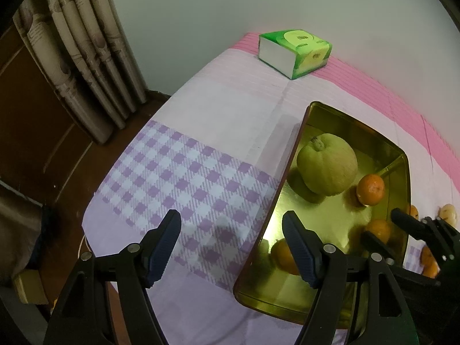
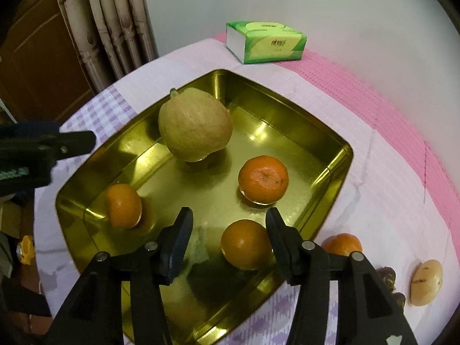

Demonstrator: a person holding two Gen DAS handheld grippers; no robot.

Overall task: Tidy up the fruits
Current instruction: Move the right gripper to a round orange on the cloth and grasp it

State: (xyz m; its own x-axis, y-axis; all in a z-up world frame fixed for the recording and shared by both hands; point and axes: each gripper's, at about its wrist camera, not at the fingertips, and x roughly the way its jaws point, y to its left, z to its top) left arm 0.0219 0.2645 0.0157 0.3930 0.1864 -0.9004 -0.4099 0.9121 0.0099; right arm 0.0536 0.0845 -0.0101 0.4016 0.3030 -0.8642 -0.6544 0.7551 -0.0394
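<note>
A gold metal tray [image 2: 339,155] stands on the cloth-covered table. In it lie a large pale green apple [image 2: 195,126] and three tangerines: one at the right [image 2: 263,179], one at the left [image 2: 123,205], one nearest me [image 2: 245,244]. My right gripper [image 2: 228,230] hangs open over the tray's near end. The nearest tangerine lies between its fingers, close to the right one and clear of the left one. My left gripper [image 1: 231,235] is open and holds nothing, above the tray's left rim [image 1: 287,166] and the checked cloth.
Outside the tray, on the right, lie another tangerine [image 2: 342,244], a pale yellow fruit [image 2: 425,283] and some dark small fruits [image 2: 388,276]. A green tissue pack [image 2: 264,41] sits at the far edge by the wall. Curtains [image 2: 115,23] hang at the left, beyond the table's edge.
</note>
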